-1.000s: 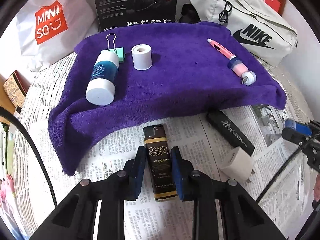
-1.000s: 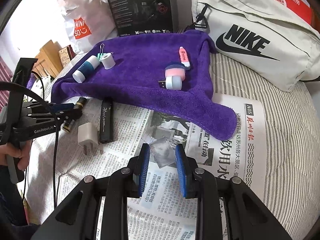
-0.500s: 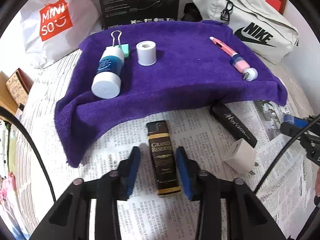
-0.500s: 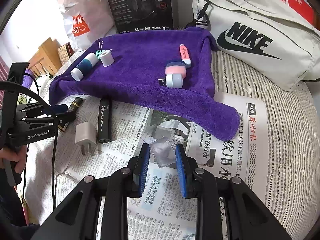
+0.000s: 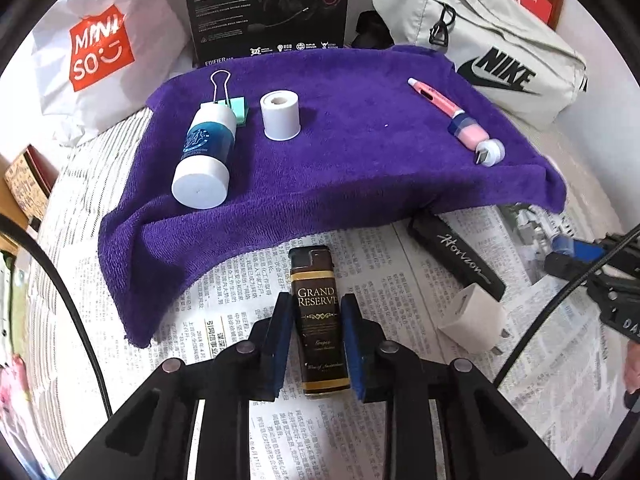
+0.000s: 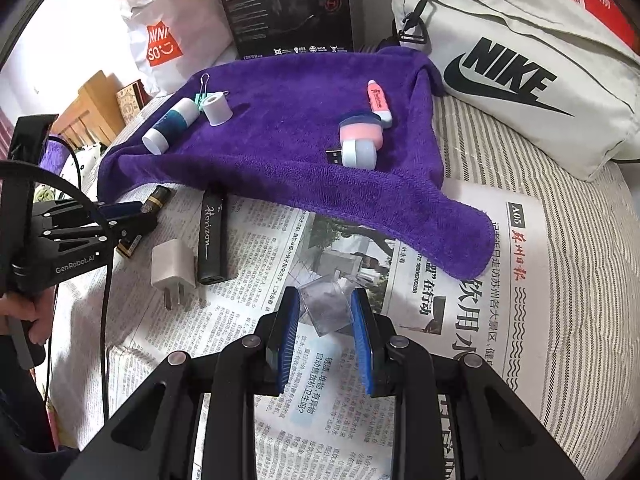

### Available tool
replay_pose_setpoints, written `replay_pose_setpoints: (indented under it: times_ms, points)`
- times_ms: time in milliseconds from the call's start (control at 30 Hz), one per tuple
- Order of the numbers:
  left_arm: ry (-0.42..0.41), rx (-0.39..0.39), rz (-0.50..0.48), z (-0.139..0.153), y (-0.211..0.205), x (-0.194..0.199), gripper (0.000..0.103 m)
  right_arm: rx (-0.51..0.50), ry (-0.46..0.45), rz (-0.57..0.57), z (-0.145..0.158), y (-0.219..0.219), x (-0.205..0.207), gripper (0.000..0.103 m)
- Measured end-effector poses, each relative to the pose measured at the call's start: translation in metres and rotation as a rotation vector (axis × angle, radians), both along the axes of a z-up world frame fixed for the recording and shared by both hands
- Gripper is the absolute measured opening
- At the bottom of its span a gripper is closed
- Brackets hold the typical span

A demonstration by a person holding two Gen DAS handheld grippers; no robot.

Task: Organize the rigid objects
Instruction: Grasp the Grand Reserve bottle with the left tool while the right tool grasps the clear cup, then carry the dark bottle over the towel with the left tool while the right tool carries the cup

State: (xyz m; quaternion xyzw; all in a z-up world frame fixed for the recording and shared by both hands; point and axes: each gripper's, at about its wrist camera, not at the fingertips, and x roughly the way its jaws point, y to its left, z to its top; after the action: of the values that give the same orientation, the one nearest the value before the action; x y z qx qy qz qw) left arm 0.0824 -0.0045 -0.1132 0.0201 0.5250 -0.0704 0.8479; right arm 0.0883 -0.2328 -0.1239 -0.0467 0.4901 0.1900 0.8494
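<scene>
A brown "Grand Reserve" lighter (image 5: 320, 320) lies on newspaper between the blue pads of my left gripper (image 5: 316, 312), which straddles it closely; its jaws are narrow around it. The left gripper also shows in the right wrist view (image 6: 132, 220). My right gripper (image 6: 326, 312) is open around a small clear plastic piece (image 6: 326, 304) on the newspaper. On the purple towel (image 5: 340, 168) lie a white-and-blue bottle (image 5: 206, 156), a green binder clip (image 5: 228, 96), a white roll (image 5: 280, 114), a pink pen (image 5: 434, 98) and a pink USB gadget (image 5: 476, 140).
A black "Horizon" stick (image 5: 456, 258) and a white charger plug (image 5: 476, 324) lie on the newspaper right of the lighter. A Nike bag (image 6: 512, 60), a black box (image 5: 268, 8) and a Miniso bag (image 5: 96, 44) stand behind the towel.
My left gripper opened and drew back half a second ago, then moved forward again and closed in around the lighter. The right gripper stayed over the plastic piece.
</scene>
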Motion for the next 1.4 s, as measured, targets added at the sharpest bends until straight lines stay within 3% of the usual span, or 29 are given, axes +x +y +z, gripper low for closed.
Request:
replay_pose_setpoints:
  times_ms: [467,833,1400]
  points:
    - [-0.045,-0.063,-0.024,0.032,0.017,-0.001,0.024,0.006,-0.046,0.019,0.023,0.008,0.01,0.026]
    - [-0.08,-0.086,-0.048,0.058,0.022,0.028,0.024,0.06,-0.061,0.037,0.044,0.017,0.037,0.026]
    - [-0.025,-0.094,-0.069,0.044,0.017,0.089,0.024,0.058,-0.05,0.009,0.045,0.024,0.086,0.026]
